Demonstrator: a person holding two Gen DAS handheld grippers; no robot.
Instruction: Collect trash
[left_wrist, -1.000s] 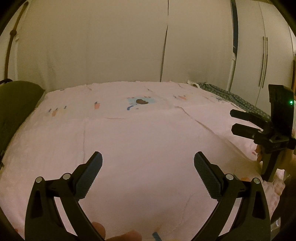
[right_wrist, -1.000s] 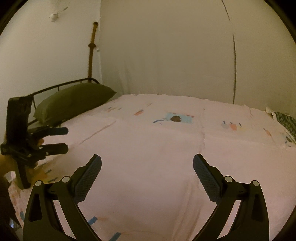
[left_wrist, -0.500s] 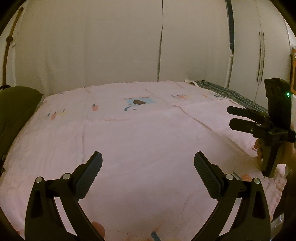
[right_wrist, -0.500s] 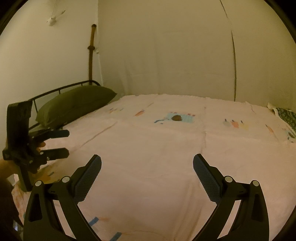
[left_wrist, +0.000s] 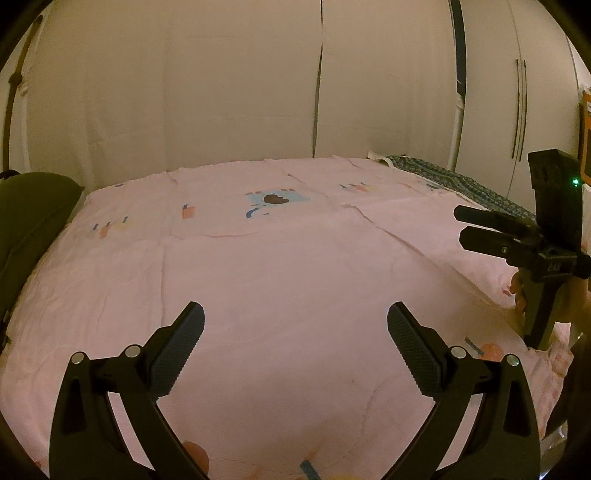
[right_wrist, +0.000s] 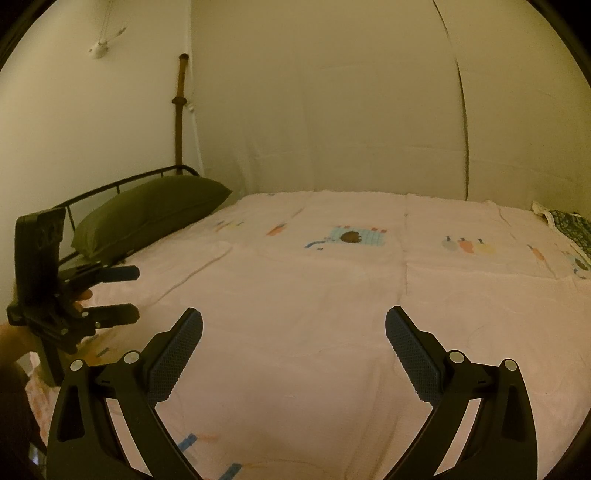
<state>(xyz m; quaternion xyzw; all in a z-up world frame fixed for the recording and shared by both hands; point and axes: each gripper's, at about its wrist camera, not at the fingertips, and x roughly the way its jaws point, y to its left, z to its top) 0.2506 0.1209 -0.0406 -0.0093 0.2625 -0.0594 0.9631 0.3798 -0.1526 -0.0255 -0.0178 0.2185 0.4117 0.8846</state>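
- I have raised both views slightly over the pink bedspread (left_wrist: 295, 266); left tool (left_wrist: 295, 332) and right tool (right_wrist: 293, 332) stay released, empty.
- No trash shows yet; I judge I'm still searching.

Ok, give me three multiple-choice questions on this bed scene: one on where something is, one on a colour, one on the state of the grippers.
1. Where does the olive-green pillow lie?
A. by the dark metal headboard rail
B. mid-bed
C. on the floor

2. What colour is the printed bedspread?
A. blue
B. pale pink
C. grey

3. How do the left gripper and right gripper stand?
A. both shut
B. one shut
C. both open, empty

Answers: 1 A, it rests against the rail. 2 B, pink cloth covers the bed. 3 C, wide gaps with nothing between.
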